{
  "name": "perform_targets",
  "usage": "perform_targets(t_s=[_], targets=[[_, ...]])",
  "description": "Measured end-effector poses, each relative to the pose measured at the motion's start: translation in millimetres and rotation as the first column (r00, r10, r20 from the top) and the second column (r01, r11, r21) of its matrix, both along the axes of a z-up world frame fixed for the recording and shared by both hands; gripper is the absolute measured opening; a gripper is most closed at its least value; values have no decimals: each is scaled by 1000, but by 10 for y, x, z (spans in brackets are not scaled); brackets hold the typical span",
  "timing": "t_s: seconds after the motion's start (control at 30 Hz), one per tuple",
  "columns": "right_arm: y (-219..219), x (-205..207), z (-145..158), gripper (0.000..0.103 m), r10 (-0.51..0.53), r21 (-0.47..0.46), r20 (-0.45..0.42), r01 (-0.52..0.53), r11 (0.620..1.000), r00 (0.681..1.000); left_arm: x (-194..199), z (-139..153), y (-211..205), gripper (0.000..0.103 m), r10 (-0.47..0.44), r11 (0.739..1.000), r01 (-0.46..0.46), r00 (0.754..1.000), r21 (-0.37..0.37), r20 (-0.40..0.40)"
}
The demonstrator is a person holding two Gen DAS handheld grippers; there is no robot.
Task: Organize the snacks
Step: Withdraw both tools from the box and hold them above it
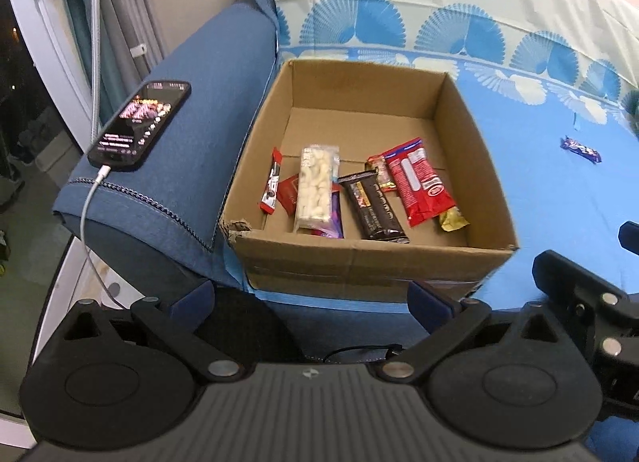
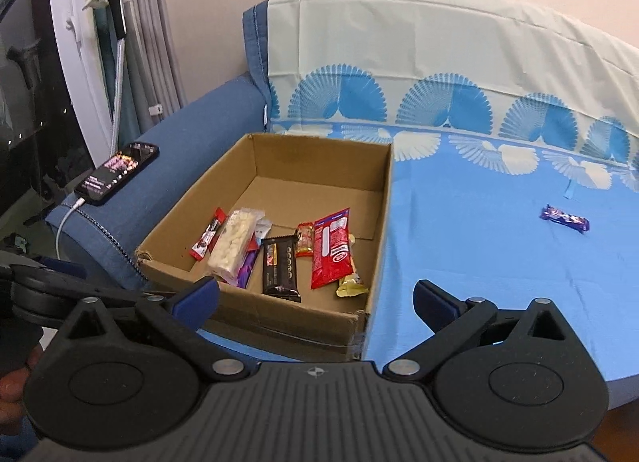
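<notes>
Both grippers (image 1: 311, 296) (image 2: 315, 298) gape before the box (image 2: 279, 318).

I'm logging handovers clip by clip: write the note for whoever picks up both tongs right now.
Left tongs: open, empty, hovering in front of the cardboard box.
Right tongs: open, empty, over the box's near right corner.
Box sits on the blue sheet against the sofa armrest.
Done: several snacks lie in the box, among them the white puffed bar, dark chocolate bar and red biscuit pack.
Left: one purple candy bar lies out on the sheet, right of the box; it probably goes in next, likely with the right tongs.
Phone charging on the armrest: leave alone.
</notes>
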State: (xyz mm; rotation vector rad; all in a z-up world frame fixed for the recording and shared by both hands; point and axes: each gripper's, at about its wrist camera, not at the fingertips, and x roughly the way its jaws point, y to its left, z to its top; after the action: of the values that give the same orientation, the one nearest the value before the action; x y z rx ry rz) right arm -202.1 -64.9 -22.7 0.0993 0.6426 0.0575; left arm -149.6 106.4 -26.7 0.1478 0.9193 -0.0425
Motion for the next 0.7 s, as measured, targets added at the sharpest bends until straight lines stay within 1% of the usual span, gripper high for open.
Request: perform_targets(t_s=[0.3, 0.5, 0.7], targets=[[-62, -278, 111, 102, 9, 17, 71, -10, 1000, 997, -283, 196, -105, 103, -9, 1000, 7, 998, 27, 60], [-93, -347, 134, 102, 0, 30, 85, -2, 1000, 996, -360, 250, -144, 103, -15, 999, 12, 997, 38, 75], [-106, -350, 125, 102, 0, 40, 86, -3, 999, 996, -377, 245, -171, 103, -23, 999, 19, 997, 50, 73]])
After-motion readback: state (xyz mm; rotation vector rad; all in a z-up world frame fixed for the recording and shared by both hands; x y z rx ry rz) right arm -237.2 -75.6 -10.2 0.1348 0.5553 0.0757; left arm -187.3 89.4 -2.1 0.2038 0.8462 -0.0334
